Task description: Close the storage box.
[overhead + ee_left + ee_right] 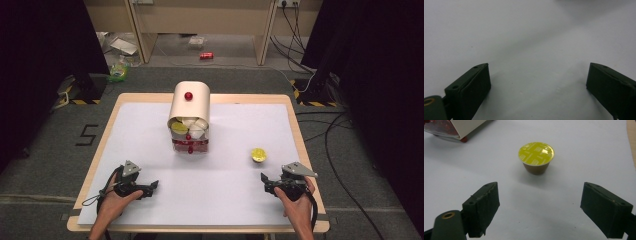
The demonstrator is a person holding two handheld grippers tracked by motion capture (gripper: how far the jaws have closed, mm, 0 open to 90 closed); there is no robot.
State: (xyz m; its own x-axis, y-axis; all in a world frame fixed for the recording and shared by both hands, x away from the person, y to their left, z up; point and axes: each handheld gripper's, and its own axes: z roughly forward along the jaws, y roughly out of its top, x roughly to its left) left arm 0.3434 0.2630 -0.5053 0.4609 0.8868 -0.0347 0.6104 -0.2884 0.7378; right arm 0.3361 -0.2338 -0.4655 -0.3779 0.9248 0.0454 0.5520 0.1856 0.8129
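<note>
A coffee capsule with a yellow foil lid (258, 155) (536, 157) stands upright on the white table cover, right of centre. My right gripper (268, 181) (540, 211) rests near the front right edge, a short way in front of the capsule, jaws wide open and empty. My left gripper (154, 187) (537, 87) lies near the front left, pointing right over bare cover, open with nothing between its jaws. A cream capsule dispenser (190, 107) with a red knob stands at table centre, holding several capsules.
The dispenser's corner with red base (454, 130) sits at the upper left of the right gripper view. The wooden table edge (300, 135) frames the white cover. Cables (330, 130) run across the floor on the right; a red can (206, 55) lies beyond the table.
</note>
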